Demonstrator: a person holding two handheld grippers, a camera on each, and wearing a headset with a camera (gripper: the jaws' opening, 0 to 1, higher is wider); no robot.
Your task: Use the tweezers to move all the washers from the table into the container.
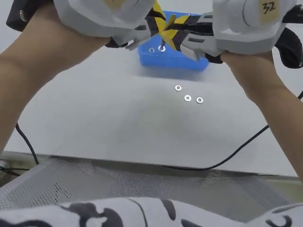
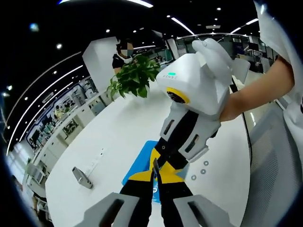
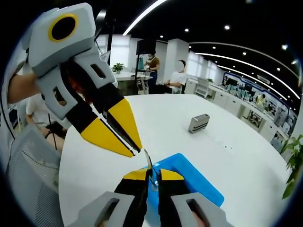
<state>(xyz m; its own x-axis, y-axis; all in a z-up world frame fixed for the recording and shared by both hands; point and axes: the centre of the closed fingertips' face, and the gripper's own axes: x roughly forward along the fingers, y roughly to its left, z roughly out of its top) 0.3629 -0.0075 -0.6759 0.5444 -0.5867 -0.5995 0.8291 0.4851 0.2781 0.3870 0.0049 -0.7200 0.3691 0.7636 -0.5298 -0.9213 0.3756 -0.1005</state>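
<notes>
The blue container [image 1: 176, 62] sits at the far middle of the white table, with two washers [image 1: 161, 48] lying in it. Three more washers [image 1: 188, 98] lie in a short row on the table just in front of it. Both grippers meet tip to tip above the container. My left gripper [image 1: 157, 26] comes in from the left and my right gripper [image 1: 176, 37] from the right. The thin metal tweezers [image 3: 148, 162] run between the two sets of yellow jaws. In the right gripper view my right gripper [image 3: 153, 176] is shut on them. In the left gripper view my left gripper [image 2: 157, 176] also looks shut on the tweezers [image 2: 155, 166].
A black cable [image 1: 236, 150] trails across the table's near right edge, and another cable [image 1: 27, 142] hangs at the near left. A small grey box [image 3: 199, 122] stands farther back on the table [image 1: 94, 104]. A potted plant [image 2: 135, 75] and people are beyond it.
</notes>
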